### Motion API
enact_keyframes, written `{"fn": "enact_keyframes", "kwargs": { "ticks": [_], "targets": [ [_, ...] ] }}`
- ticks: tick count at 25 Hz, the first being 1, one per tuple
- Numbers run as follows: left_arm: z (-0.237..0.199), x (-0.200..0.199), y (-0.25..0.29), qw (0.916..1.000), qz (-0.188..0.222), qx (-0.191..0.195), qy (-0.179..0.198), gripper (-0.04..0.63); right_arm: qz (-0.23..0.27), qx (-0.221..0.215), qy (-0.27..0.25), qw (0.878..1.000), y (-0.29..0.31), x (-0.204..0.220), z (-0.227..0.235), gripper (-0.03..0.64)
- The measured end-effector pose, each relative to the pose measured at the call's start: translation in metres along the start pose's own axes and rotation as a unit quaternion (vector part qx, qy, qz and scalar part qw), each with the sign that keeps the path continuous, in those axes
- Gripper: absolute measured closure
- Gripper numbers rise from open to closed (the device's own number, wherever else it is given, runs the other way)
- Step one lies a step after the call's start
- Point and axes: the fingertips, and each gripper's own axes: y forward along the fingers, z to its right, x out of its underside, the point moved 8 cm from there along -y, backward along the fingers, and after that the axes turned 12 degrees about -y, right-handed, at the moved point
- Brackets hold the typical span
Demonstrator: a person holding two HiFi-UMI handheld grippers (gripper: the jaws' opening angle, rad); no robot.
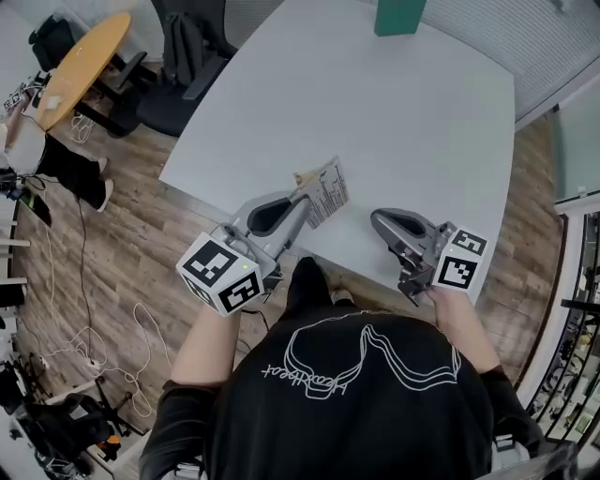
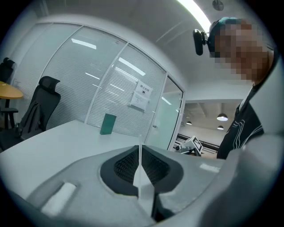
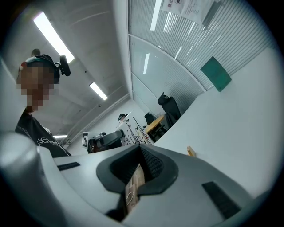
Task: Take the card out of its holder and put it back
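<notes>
My left gripper (image 1: 306, 201) is shut on a white printed card (image 1: 326, 190) and holds it just above the white table (image 1: 394, 122). In the left gripper view the card (image 2: 140, 170) stands edge-on between the pads of that gripper (image 2: 140, 159). A small tan wooden piece (image 1: 304, 177) sits by the card's far corner; the right gripper view shows that piece (image 3: 191, 151) resting on the table. My right gripper (image 1: 376, 218) hovers near the table's front edge, to the right of the card. Its jaws (image 3: 136, 177) are shut on a brown wooden block (image 3: 132, 191), seemingly the holder.
A green upright object (image 1: 399, 16) stands at the table's far end. An office chair (image 1: 187, 56) and a round wooden table (image 1: 84, 66) are to the left on the wood floor. Glass walls with blinds (image 3: 186, 48) lie beyond.
</notes>
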Motion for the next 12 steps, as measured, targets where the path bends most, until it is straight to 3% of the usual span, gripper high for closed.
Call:
{"fn": "enact_keyframes", "kwargs": {
  "ticks": [5,12],
  "targets": [
    [0.032,0.017,-0.010,0.9971,-0.011,-0.069,-0.029,0.569,0.028,0.005,-0.034,0.999,-0.017,-0.027,-0.023,0.607],
    [0.066,0.049,-0.013,0.9931,-0.008,-0.111,-0.037,0.569,-0.012,0.031,-0.140,0.990,-0.039,-0.036,-0.043,0.607]
  ]
}}
